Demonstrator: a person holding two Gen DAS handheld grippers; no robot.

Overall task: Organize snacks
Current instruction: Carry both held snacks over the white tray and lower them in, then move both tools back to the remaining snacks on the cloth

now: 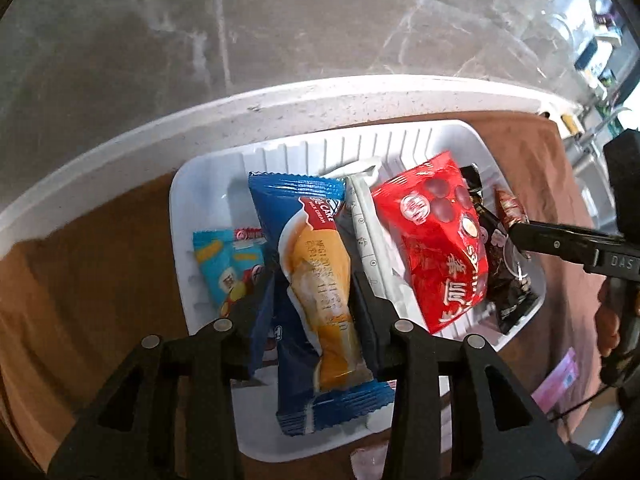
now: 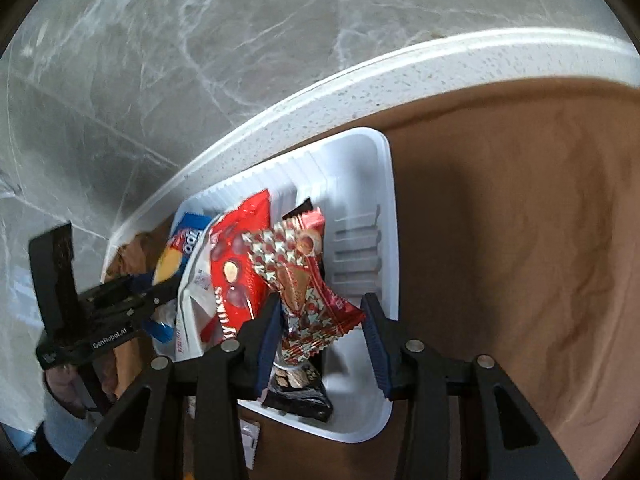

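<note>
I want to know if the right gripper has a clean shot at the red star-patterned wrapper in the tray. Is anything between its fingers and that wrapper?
Nothing visible does. The red star-patterned wrapper lies on top of the pile in the white tray, already between the right gripper fingers.

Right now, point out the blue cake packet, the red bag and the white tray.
blue cake packet (image 1: pixel 320 280), left wrist view, on its orange cake picture.
red bag (image 1: pixel 432 236), left wrist view, on its glossy front.
white tray (image 2: pixel 384 216), right wrist view, on its bare right rim.

Home dining spot, clothed table (image 2: pixel 520 240), marble floor (image 1: pixel 160 40)
</note>
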